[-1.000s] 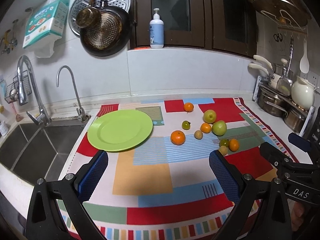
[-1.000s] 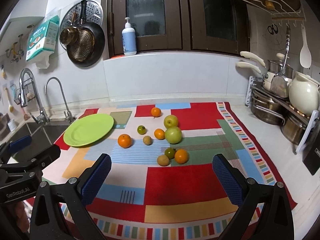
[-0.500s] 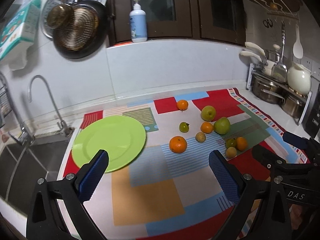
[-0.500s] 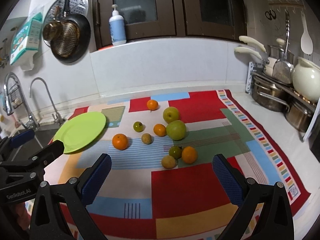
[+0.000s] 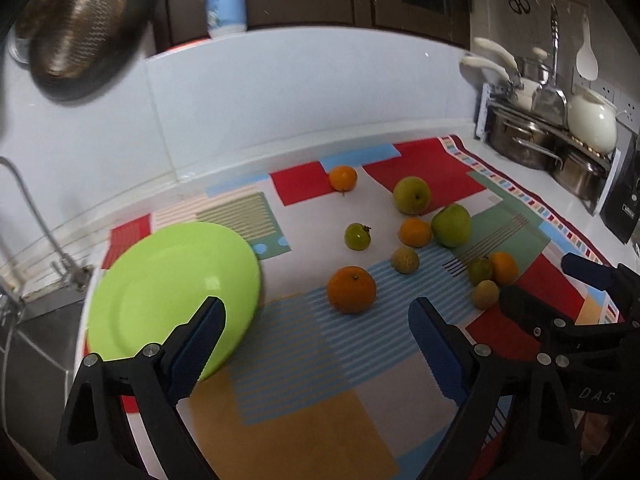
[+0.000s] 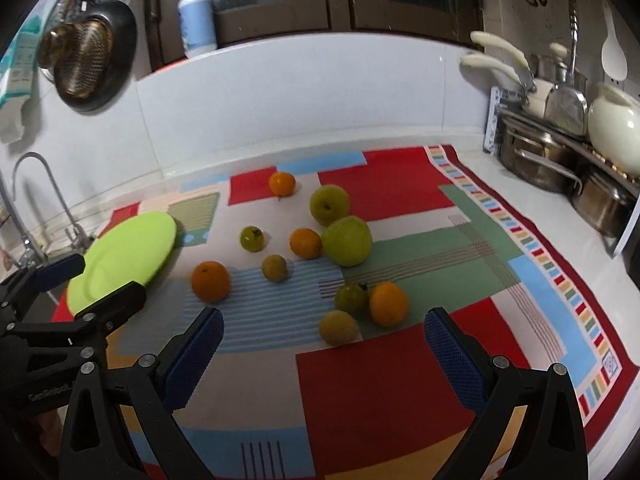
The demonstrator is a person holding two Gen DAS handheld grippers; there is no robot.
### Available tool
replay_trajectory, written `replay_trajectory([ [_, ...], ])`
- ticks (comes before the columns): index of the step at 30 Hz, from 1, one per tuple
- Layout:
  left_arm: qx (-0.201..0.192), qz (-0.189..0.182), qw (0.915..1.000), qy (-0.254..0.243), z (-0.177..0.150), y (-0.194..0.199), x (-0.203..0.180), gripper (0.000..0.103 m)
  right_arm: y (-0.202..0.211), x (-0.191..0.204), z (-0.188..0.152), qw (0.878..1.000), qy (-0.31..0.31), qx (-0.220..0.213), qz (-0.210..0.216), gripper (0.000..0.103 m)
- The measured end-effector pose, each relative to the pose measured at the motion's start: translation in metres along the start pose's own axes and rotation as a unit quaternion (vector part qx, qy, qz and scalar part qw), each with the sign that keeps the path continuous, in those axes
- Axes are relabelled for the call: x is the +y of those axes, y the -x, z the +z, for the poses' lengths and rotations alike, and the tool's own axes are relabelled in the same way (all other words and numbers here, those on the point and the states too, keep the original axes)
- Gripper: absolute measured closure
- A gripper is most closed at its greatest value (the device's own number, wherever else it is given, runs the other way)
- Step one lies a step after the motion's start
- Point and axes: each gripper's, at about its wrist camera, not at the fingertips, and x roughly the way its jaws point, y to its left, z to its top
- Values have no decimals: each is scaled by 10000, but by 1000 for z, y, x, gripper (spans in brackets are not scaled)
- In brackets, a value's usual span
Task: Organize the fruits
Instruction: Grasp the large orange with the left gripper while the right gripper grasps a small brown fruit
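Observation:
Several fruits lie loose on a colourful patchwork cloth [image 5: 304,392]: oranges, green apples and small brown-green fruits. The nearest orange [image 5: 351,289] [image 6: 211,281] lies just ahead of my left gripper [image 5: 318,332], which is open and empty above the cloth. A lime green plate [image 5: 172,292] [image 6: 124,254] lies empty at the left, partly behind my left finger. My right gripper [image 6: 324,348] is open and empty, just short of a small brown fruit [image 6: 338,327], a green fruit [image 6: 350,298] and an orange [image 6: 388,304]. Two green apples [image 6: 346,241] [image 6: 329,204] lie further back.
A sink with taps [image 5: 40,240] is at the far left. A rack of steel pots [image 6: 560,160] and a white pitcher [image 6: 614,128] stand at the right. A pan [image 6: 94,68] hangs on the wall and a soap bottle [image 6: 196,20] stands on the ledge.
Both grippers have moved forward and lower toward the fruits, which now appear larger. The left one has swung to the right, away from the sink. Both stay open.

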Motion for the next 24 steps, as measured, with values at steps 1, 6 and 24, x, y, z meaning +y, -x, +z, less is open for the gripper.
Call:
replay_trajectory([
  [1, 34, -44, 10000, -21, 0, -4, 0, 12, -4, 0, 0, 10000, -20, 37, 5, 5],
  [6, 183, -237, 9994, -200, 0, -28, -2, 15, -25, -2, -2, 9995, -123, 301, -49, 11],
  [24, 668, -609, 9948, -472, 3, -90, -13, 39, -69, -1, -13, 9958, -110, 911, 8, 47],
])
